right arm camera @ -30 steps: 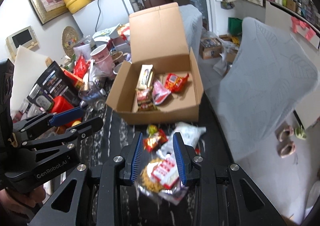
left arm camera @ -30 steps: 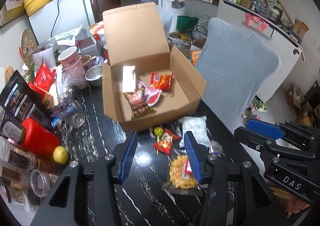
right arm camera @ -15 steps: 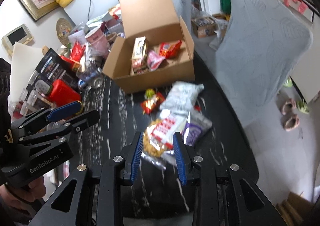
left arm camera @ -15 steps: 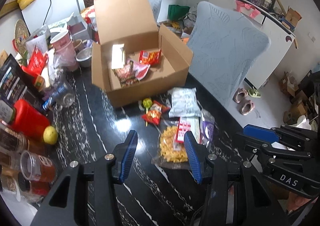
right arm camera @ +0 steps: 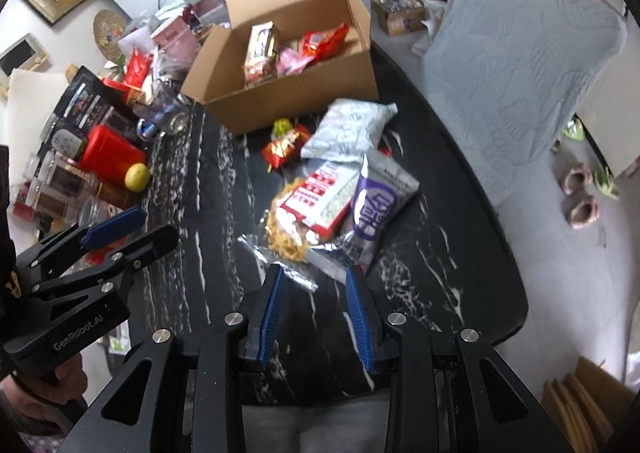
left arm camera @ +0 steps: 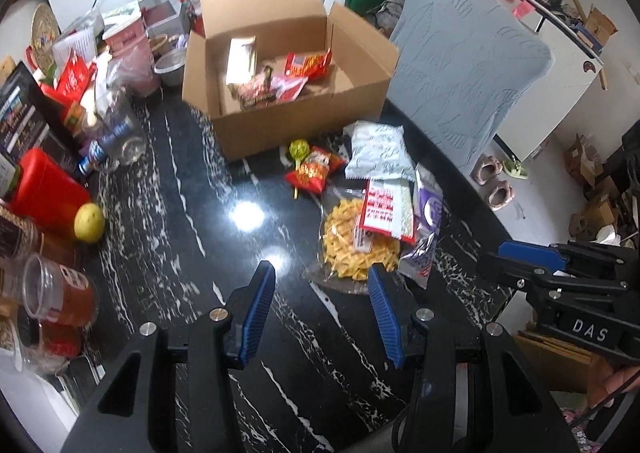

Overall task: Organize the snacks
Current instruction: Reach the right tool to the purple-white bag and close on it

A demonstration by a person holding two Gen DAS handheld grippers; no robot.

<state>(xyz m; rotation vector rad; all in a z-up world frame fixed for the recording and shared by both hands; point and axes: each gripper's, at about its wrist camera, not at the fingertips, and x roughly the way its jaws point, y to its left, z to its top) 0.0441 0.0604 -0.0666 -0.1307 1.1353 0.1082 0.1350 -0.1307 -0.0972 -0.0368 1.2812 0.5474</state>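
Note:
An open cardboard box (left arm camera: 304,121) (right arm camera: 288,101) stands on the black marble table and holds several snack packets. In front of it lie loose snacks: a small red packet (left arm camera: 314,173) with a green lollipop (left arm camera: 299,149), a white packet (left arm camera: 378,151) (right arm camera: 348,129), a clear bag of yellow chips (left arm camera: 352,245) (right arm camera: 286,231), a red-and-white packet (left arm camera: 386,209) (right arm camera: 320,201) and a purple packet (right arm camera: 376,205). My left gripper (left arm camera: 322,313) is open and empty, just short of the chips bag. My right gripper (right arm camera: 316,311) is open and empty, near the bag's edge.
Jars, a red container (left arm camera: 44,189), a lemon (left arm camera: 90,217), a glass mug (left arm camera: 120,133) and cups crowd the table's left side. A grey covered chair (left arm camera: 468,77) stands at the table's right edge. Slippers (left arm camera: 494,181) lie on the floor.
Both grippers have pulled back from the box toward the table's near edge, so the snacks look farther away. Both stayed open and empty. The snacks have not moved.

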